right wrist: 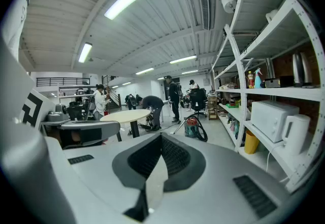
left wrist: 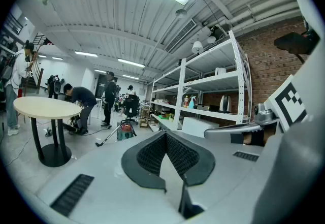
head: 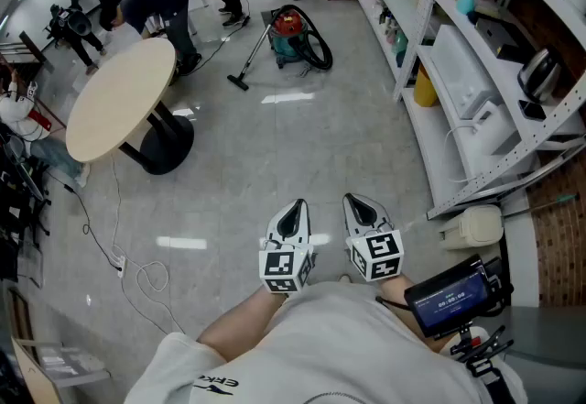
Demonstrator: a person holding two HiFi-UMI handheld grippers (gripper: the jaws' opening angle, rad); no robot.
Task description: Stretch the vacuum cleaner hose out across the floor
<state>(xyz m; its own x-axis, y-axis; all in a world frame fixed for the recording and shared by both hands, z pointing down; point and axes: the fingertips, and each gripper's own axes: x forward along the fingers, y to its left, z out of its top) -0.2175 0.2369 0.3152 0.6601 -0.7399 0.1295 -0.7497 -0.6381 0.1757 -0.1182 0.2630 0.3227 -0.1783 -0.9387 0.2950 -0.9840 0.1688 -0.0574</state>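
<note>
A red and teal vacuum cleaner [head: 287, 36] stands far ahead on the grey floor, its black hose [head: 317, 47] coiled in a loop beside it. Its wand runs left to a floor head [head: 239, 81]. The same vacuum cleaner [left wrist: 125, 130] is small and distant in the left gripper view. In the right gripper view the vacuum cleaner [right wrist: 192, 128] and hose [right wrist: 202, 133] are also small and distant. My left gripper [head: 294, 208] and right gripper [head: 358, 202] are held side by side close to my body, both shut and empty, far from the vacuum.
A round beige table [head: 119, 100] on a black pedestal stands to the left. White shelving [head: 458, 54] lines the right wall, with a yellow container [head: 424, 87] and a white jug [head: 473, 226] at its foot. Cables [head: 137, 272] trail on the floor at left. People [head: 157, 5] stand behind the table.
</note>
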